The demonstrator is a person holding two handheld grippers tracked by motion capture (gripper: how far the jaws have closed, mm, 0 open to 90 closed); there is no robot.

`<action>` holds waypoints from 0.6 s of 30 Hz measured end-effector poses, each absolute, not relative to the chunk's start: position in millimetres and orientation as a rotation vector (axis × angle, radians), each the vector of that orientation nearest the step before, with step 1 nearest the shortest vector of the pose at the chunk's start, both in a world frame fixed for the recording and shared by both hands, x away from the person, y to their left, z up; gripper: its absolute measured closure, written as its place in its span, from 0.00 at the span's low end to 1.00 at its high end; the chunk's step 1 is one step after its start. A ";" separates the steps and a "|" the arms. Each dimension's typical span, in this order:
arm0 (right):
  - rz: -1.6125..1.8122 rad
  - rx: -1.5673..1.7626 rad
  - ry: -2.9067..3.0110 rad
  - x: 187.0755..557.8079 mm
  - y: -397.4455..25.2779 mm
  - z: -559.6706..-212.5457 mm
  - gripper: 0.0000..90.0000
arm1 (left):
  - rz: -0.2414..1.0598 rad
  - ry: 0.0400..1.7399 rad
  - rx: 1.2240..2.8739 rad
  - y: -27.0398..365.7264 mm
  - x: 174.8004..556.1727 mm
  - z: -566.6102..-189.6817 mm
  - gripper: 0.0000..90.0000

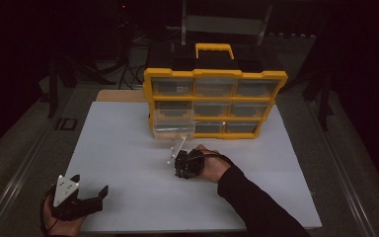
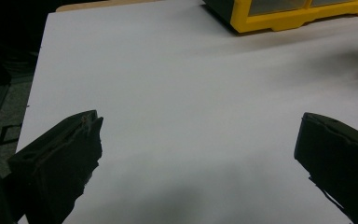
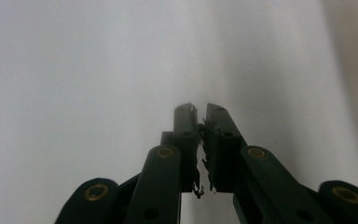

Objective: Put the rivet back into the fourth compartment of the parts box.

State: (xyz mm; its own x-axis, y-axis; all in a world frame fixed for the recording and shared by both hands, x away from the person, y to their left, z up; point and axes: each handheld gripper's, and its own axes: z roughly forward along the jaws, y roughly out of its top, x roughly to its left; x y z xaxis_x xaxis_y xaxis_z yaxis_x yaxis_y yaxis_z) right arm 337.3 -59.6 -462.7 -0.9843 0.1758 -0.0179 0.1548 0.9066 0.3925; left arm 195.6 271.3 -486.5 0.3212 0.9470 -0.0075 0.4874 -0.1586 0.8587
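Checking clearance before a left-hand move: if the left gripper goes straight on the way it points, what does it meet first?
Only bare white table lies between the open jaws of the left gripper. Past it, the yellow organizer sits at the far right; the line seems to run just left of its corner, though depth is hard to judge.

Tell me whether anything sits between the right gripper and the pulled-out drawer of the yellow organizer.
Nothing visible does. Bare white table separates the right gripper from the pulled-out drawer just beyond it. The left gripper rests open at the near left corner, well out of the way.
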 end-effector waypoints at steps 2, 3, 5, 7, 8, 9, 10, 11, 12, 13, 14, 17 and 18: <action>0.607 0.251 3.013 336.8 -60.0 -459.1 0.93 | 0.722 1.283 1.783 271.3 195.4 -486.4 0.02; 0.606 0.249 3.013 336.4 -60.2 -457.3 0.93 | 0.722 1.282 1.783 271.4 195.3 -486.2 0.02; 0.596 0.242 3.012 335.7 -60.7 -453.8 0.93 | 0.720 1.277 1.782 271.6 195.1 -486.0 0.02; 0.589 0.247 3.013 334.7 -61.3 -450.8 0.93 | 0.719 1.275 1.778 271.3 194.9 -485.9 0.02; 0.582 0.233 3.009 334.4 -61.6 -448.6 0.93 | 0.719 1.272 1.778 271.3 194.9 -485.8 0.02; 0.578 0.226 3.007 334.3 -61.8 -447.1 0.93 | 0.717 1.269 1.776 271.2 194.8 -485.8 0.01; 0.587 0.208 3.002 334.7 -62.0 -445.4 0.93 | 0.718 1.266 1.774 271.2 194.8 -485.8 0.01; 0.582 0.211 3.001 334.1 -62.2 -443.3 0.93 | 0.717 1.260 1.775 271.2 194.5 -485.6 0.01; 0.581 0.198 2.994 333.6 -62.4 -439.5 0.93 | 0.717 1.259 1.775 271.1 194.3 -485.4 0.01; 0.584 0.198 2.995 333.3 -62.5 -437.1 0.93 | 0.719 1.258 1.775 271.1 194.3 -485.3 0.01; 0.588 0.181 2.988 333.6 -62.6 -435.1 0.93 | 0.719 1.258 1.776 271.1 194.3 -485.3 0.01; 0.584 0.174 2.985 332.5 -62.8 -428.7 0.93 | 0.722 1.257 1.774 271.4 194.2 -485.2 0.01; 0.584 0.169 2.981 332.3 -62.7 -426.9 0.93 | 0.722 1.256 1.773 271.4 194.1 -485.1 0.01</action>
State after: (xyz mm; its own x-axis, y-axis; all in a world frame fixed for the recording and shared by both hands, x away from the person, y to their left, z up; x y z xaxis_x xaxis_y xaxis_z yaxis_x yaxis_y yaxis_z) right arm 332.3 -62.7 -426.9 -0.9890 0.1275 -0.0756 0.0895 0.9203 0.3807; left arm 194.1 271.4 -485.1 0.3359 0.9419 -0.0077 0.4674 -0.1596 0.8695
